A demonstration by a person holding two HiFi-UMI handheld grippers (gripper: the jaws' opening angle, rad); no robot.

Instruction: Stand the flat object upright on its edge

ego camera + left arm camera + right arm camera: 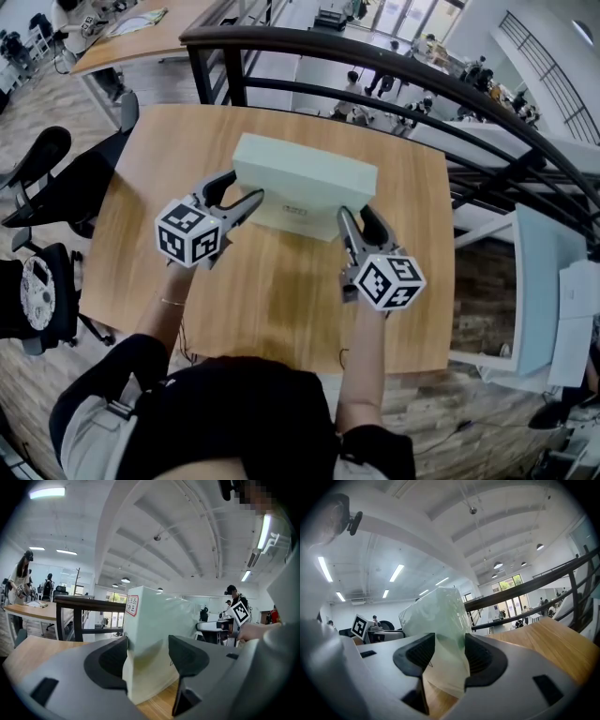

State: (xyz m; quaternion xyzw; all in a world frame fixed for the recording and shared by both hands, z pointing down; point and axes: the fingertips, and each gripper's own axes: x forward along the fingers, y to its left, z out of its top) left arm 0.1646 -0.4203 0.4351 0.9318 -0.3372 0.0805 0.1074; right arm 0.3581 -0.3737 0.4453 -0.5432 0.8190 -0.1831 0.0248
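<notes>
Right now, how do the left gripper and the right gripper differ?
The left gripper stands at the left end of the box, the right gripper at its right end. The left gripper's jaws are wider apart than the right gripper's, whose pads both touch the box. Shared: both straddle the same upright box.

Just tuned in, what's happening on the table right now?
A person holds a pale green box standing on its edge on the wooden table, with one claw at each end. The right claw is clamped on the box's wrapped right end. The left claw straddles the left end, touching on one side, but a firm grip there isn't clear.
</notes>
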